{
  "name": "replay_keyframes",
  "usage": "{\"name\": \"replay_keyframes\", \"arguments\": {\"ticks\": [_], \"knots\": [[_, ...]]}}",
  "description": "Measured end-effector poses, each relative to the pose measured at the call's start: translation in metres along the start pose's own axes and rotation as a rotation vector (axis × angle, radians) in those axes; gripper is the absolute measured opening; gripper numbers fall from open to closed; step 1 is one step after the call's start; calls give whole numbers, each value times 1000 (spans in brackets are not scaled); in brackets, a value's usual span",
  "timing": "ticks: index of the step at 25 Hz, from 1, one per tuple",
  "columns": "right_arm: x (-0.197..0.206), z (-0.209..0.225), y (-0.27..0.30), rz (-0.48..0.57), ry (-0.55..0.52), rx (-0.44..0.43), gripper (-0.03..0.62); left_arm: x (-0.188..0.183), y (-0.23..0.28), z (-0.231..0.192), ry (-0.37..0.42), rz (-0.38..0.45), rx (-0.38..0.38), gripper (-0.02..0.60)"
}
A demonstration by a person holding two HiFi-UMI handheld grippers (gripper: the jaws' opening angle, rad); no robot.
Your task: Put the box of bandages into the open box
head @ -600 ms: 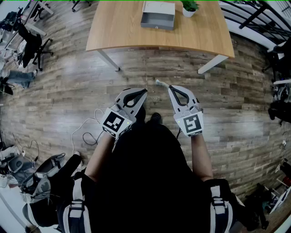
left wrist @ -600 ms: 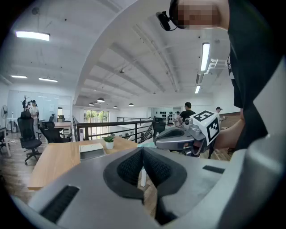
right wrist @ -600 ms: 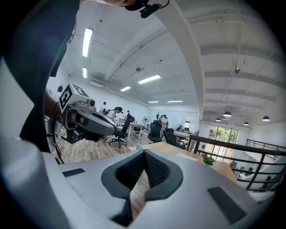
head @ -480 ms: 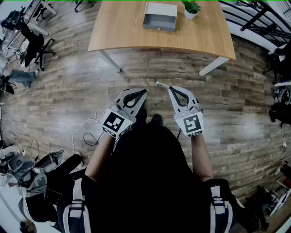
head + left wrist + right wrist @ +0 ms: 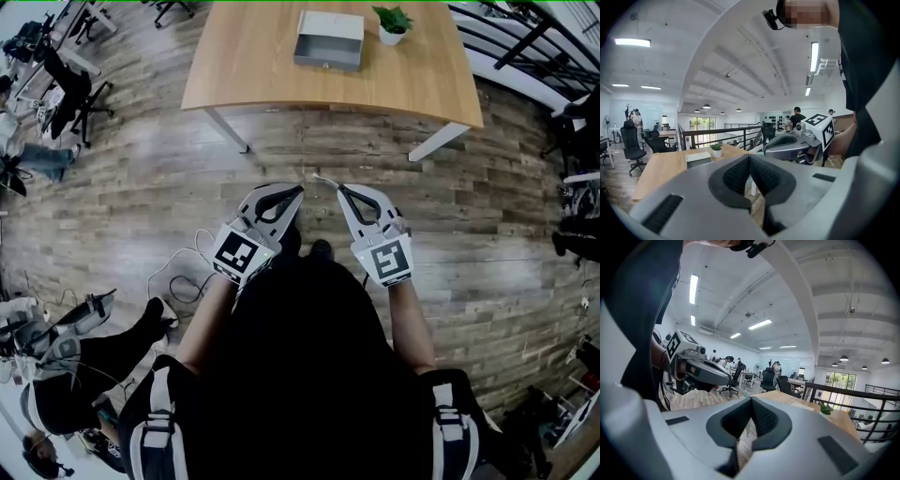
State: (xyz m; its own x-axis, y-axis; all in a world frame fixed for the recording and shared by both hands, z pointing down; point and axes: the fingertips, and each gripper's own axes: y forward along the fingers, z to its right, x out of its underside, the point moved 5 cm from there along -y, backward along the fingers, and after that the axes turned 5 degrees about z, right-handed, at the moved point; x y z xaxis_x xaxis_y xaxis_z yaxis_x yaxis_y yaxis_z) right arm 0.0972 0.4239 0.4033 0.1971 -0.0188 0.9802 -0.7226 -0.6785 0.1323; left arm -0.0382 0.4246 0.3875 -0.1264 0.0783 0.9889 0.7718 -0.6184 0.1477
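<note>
The open box point(image 5: 328, 39) is grey and shallow and sits on the far side of a wooden table point(image 5: 262, 70). No box of bandages shows in any view. Both grippers are held out in front of the person's body above the plank floor, well short of the table. My left gripper point(image 5: 299, 187) is shut with nothing between its pads. My right gripper point(image 5: 335, 185) is shut and empty as well, its tip close to the left one. In the left gripper view the jaws point(image 5: 750, 165) meet, with the open box point(image 5: 698, 158) beyond them. In the right gripper view the pads point(image 5: 751, 409) touch.
A small potted plant point(image 5: 392, 21) stands on the table right of the open box. White table legs point(image 5: 225, 124) reach the floor. Cables point(image 5: 178, 277) lie on the floor at the left, near a seated person point(image 5: 75, 361). Office chairs point(image 5: 70, 98) and railings point(image 5: 525, 33) line the edges.
My right gripper has shifted a little left and forward, closer to the left gripper's tip. The person at the lower left has moved their legs. The left gripper has stayed put.
</note>
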Motion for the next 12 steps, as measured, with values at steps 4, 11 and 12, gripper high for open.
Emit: {"name": "replay_keyframes", "arguments": {"ticks": [4,11,12], "knots": [[5,0,2,-22,-52,-14,25,0,-2,-2,0,6,-14,23],[10,-2,15,-49,-93,-28,25,8,-6,-16,-14,1,-27,23],[9,-1,17,-50,-67,-14,25,10,-6,-18,-14,-4,-23,23]]}}
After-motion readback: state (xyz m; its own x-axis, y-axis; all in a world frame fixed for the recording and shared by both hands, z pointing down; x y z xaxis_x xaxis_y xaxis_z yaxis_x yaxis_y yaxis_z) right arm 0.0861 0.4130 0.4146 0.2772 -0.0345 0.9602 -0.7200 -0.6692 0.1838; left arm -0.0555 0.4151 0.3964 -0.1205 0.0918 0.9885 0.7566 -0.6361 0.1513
